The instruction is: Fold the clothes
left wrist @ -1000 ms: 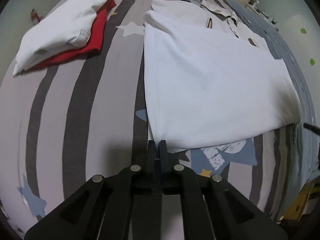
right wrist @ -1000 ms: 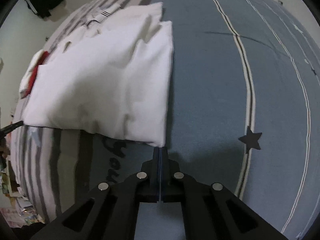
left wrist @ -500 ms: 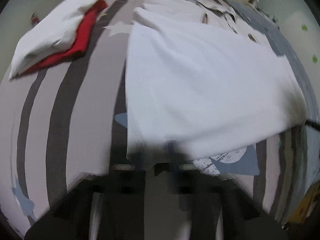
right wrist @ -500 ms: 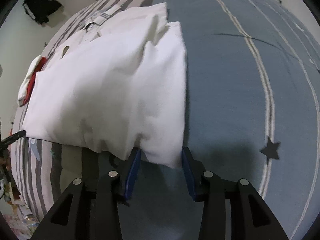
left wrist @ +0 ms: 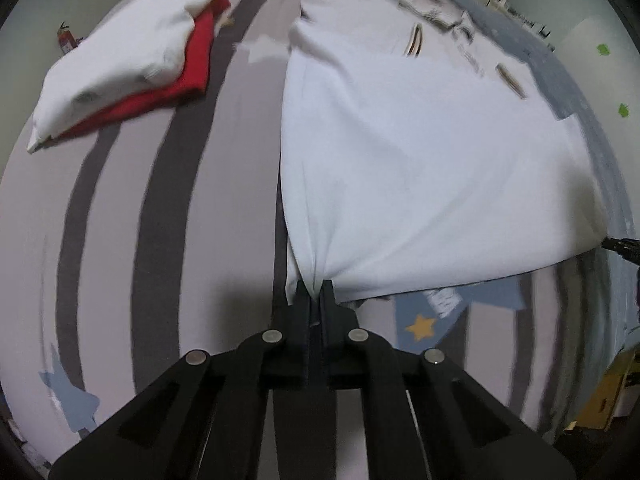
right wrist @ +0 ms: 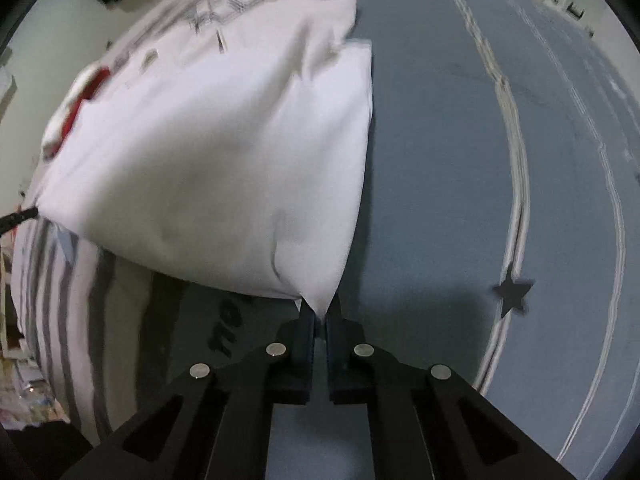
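Observation:
A white garment (left wrist: pixel 420 160) lies spread on the bed, partly folded into a rectangle. My left gripper (left wrist: pixel 316 292) is shut on its near left corner, and the cloth puckers into the pinch. In the right wrist view the same white garment (right wrist: pixel 224 168) fills the left half, and my right gripper (right wrist: pixel 319 310) is shut on its near right corner, which forms a point between the pads. The tip of the other gripper shows at each view's edge, at the far corner.
A folded white and red stack (left wrist: pixel 132 68) rests at the far left on the grey striped cover (left wrist: pixel 120 220). More pale clothes (left wrist: pixel 432 8) lie beyond the garment. The blue half of the bedcover (right wrist: pixel 460 160) stretches to the right. Clutter lies past the bed's edge (right wrist: pixel 24 380).
Both grippers stood shut just short of the near hem. The right one opened around its corner. Both now pinch the corners, with the cloth gathered at each.

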### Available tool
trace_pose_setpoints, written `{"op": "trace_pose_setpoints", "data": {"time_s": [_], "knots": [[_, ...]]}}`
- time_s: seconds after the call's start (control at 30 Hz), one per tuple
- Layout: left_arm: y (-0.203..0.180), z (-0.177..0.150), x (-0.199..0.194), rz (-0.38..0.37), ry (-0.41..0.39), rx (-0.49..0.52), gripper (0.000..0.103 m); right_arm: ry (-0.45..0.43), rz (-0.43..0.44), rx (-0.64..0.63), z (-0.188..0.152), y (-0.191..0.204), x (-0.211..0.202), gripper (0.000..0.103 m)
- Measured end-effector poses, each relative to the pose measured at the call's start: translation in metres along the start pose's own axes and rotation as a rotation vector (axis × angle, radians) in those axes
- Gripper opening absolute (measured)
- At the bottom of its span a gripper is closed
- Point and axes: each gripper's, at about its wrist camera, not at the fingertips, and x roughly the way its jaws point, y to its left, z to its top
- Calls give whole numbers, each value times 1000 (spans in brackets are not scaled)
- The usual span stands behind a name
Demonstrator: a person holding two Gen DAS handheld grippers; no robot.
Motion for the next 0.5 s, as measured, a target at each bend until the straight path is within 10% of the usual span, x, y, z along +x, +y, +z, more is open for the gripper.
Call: {"op": "trace_pose_setpoints", "data": {"time_s": [0.37,0.5], "knots": [[19,-14,-16,41,53,-131,22,95,-3,52,-12,-26,-7,20],[20,-6,-48,123,-56,-170,22,44,-61,80,-16,-34,-39,20]]}}
